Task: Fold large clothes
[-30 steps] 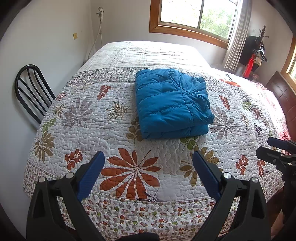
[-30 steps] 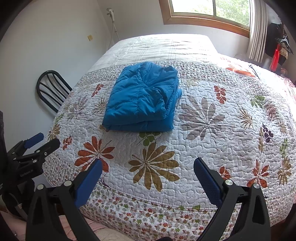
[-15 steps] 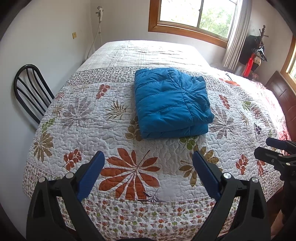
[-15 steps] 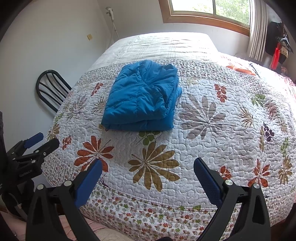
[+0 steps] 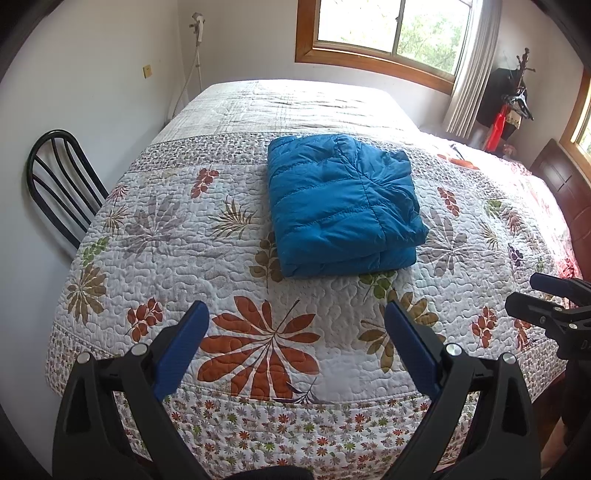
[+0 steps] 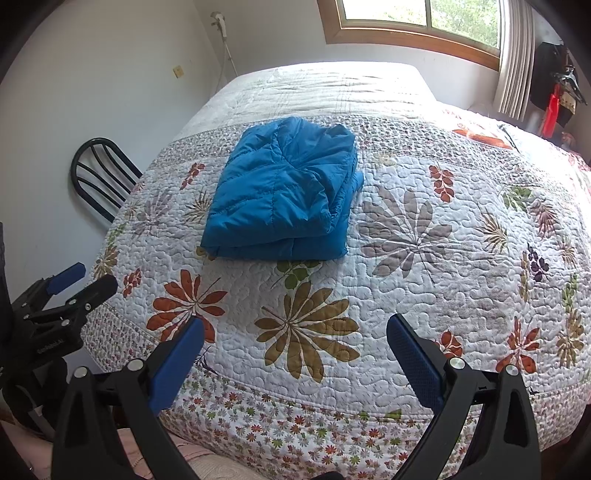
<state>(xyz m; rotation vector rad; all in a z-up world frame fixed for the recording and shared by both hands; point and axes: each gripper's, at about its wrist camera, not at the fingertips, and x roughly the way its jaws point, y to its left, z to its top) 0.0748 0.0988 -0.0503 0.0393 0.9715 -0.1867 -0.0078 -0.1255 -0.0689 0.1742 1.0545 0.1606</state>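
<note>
Folded blue jacket (image 5: 343, 206) on the quilt (image 5: 229, 258), both your grippers empty.

The jacket lies upper centre of the left view, long axis running away from you toward the window (image 5: 391, 33), folded edge nearest you. Your left gripper (image 5: 295, 345) and right gripper (image 6: 295, 350) hover at the bed's near edge, fingers spread wide, well apart from it.

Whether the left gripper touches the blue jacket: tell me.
Apart. In the left wrist view the left gripper is open over the quilt's near edge, and bare quilt lies between its fingertips and the folded blue jacket.
</note>
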